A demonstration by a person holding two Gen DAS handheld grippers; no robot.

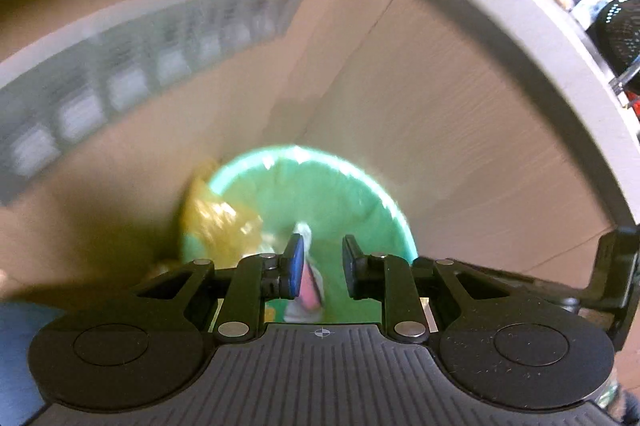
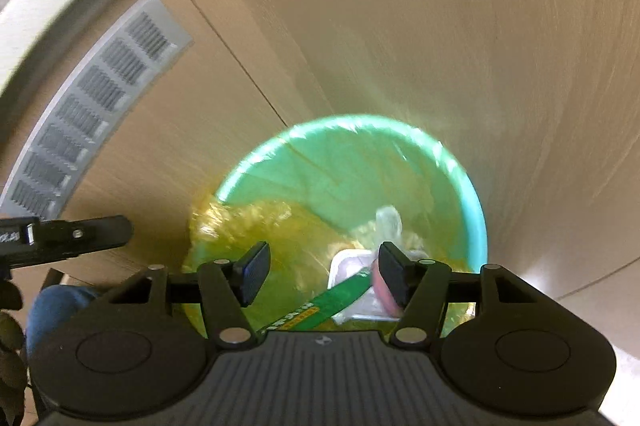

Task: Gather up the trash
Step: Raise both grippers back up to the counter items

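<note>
Pointing steeply down, both claws hang above a green bin (image 2: 400,165) that stands on a pale wood-grain floor (image 2: 440,25). The bin's round rim shows almost complete in the right wrist view; a yellowish plastic liner (image 2: 248,222) is draped over its left edge and bulges outward there.

The right claw (image 2: 320,276) stands spread, its two pads well apart with nothing pressed between them. Below it, inside the bin, lie a white tray (image 2: 352,266), a green printed strip (image 2: 320,310) crossing the tray, something pink (image 2: 380,290) beside the right pad, and a crumpled clear piece (image 2: 388,222) farther in.

The left claw (image 1: 322,266) is parted more narrowly, and its pads grip nothing. In the gap, lower down in the bin (image 1: 360,193), there is a pink and white piece of trash (image 1: 310,286), blurred; it appears just beside the left pad, though whether it touches I cannot tell. The liner (image 1: 216,222) again bunches at the bin's left edge.

Around the bin the floor lies bare to the right and beyond. To the left a grey floor vent (image 2: 100,97) runs along a pale wall edge (image 1: 520,25), well apart from the bin. A dark arm of the left tool (image 2: 72,238) reaches in at the right view's left side.
</note>
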